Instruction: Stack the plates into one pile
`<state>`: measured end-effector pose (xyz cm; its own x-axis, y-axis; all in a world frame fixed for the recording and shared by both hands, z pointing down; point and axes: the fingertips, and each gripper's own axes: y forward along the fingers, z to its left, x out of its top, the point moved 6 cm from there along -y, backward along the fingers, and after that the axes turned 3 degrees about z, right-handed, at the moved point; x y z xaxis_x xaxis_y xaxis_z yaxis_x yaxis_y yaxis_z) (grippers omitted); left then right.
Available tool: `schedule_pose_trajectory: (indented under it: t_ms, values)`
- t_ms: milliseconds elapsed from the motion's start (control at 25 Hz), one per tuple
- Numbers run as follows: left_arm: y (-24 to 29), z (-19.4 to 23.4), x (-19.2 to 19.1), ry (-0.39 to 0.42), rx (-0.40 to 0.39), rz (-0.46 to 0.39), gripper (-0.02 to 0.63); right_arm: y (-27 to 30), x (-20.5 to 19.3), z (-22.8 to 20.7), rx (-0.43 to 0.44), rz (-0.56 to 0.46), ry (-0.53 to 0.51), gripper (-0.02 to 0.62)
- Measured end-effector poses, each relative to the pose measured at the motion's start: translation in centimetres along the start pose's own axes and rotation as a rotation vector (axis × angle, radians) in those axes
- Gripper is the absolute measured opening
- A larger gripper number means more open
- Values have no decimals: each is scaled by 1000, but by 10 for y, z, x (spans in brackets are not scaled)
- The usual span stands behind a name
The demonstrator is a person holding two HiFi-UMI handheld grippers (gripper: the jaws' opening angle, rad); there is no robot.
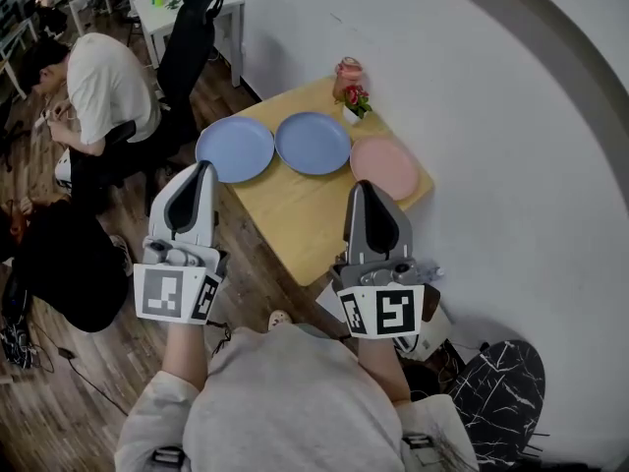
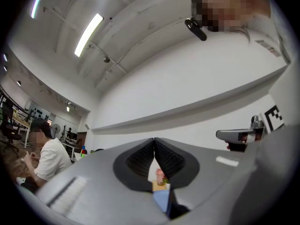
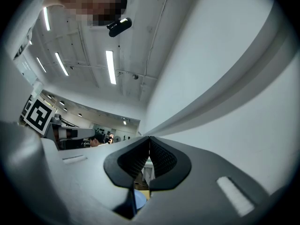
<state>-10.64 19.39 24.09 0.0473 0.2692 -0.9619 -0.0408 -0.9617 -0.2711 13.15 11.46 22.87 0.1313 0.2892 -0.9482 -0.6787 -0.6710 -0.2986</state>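
The three plates lie apart in a row across the far end of the small light wooden table (image 1: 295,219), none resting on another: a round pale blue plate (image 1: 235,148) at the left corner, its rim seeming to reach a little over the table's edge, a second round blue plate (image 1: 313,143) just beside it in the middle, and a round pink plate (image 1: 384,165) at the right, close against the middle one. So, as I judge it, the stacking has not begun; every lift and every set-down is left to do. Behind the plates, near the white wall, stand a pink jar (image 1: 348,75) and a little pot of red flowers (image 1: 356,101). The left gripper (image 1: 203,168) and the right gripper (image 1: 364,187) are held up on the near side of the table, pointing toward the plates but well short of touching any. Each has its jaws pressed together with nothing between them. Off to the left a person in a white shirt (image 1: 103,87) sits bent over other work.
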Motion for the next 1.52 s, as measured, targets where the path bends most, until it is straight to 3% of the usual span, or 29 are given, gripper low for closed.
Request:
schedule_pose_trajectory:
  t_ms: [160,360,520,680,1200,1520]
  values:
    - [11,4,2,24,10,-26,60,18,-4,-10,12,8,-11,5]
    - [9,24,-1,42,59,-14,60,34,-7,-2,89,-53,-9,3]
    - [15,38,-9,48,80,-6,60,51,-19,4,111,-14,23,3]
    - [33,51,-22,26,45,8,60,78,-35,4,93,37,78,3]
    - [128,148,-54,23,-21,48,60,202,-81,22,26,143,103,3]
    - [179,196,-97,-25,-70,124,60,261,-140,32,-24,327,179,3]
